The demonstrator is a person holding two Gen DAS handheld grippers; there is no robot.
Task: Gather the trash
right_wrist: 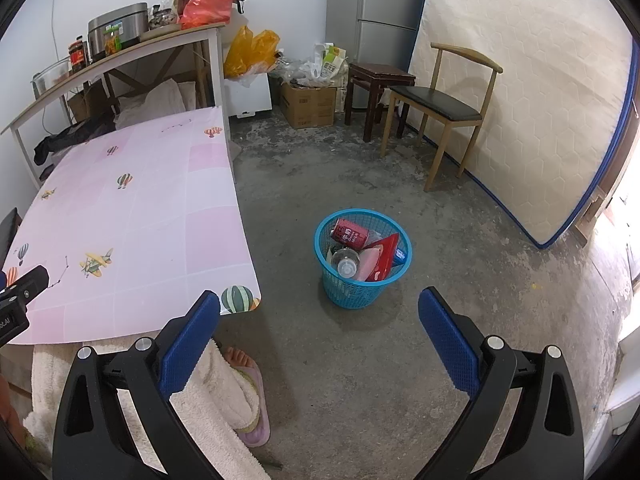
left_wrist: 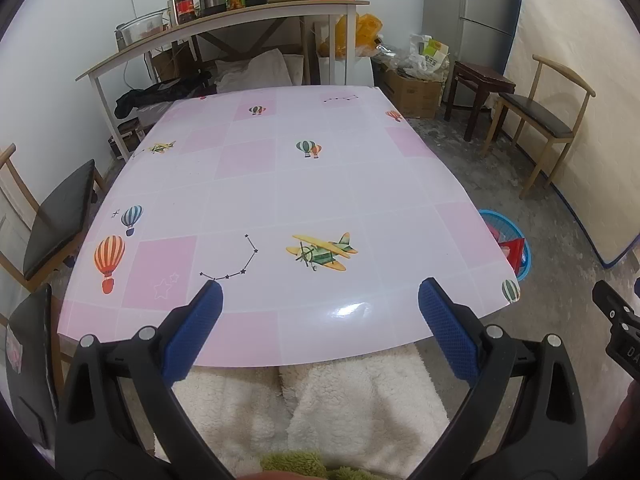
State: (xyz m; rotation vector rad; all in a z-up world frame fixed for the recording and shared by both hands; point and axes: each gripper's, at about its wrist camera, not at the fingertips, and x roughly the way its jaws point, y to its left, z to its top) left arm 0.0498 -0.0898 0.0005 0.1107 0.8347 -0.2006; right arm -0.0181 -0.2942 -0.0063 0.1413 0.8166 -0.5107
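Observation:
A blue mesh trash basket [right_wrist: 362, 284] stands on the concrete floor right of the table. It holds a red can [right_wrist: 349, 233], a clear plastic bottle [right_wrist: 346, 263] and a red packet [right_wrist: 382, 256]. Its rim also shows in the left wrist view [left_wrist: 498, 218] past the table's right edge. My left gripper [left_wrist: 320, 298] is open and empty over the near edge of the pink patterned table [left_wrist: 280, 184]. My right gripper [right_wrist: 319, 310] is open and empty above the floor, short of the basket. No loose trash shows on the table.
A wooden chair [right_wrist: 440, 108] and dark stool [right_wrist: 378, 80] stand at the back right by a leaning mattress [right_wrist: 520, 100]. A shelf table [left_wrist: 224, 20] with jars and a cooker stands behind. Another chair [left_wrist: 52, 220] is left of the table. My slippered foot [right_wrist: 248, 396] is below.

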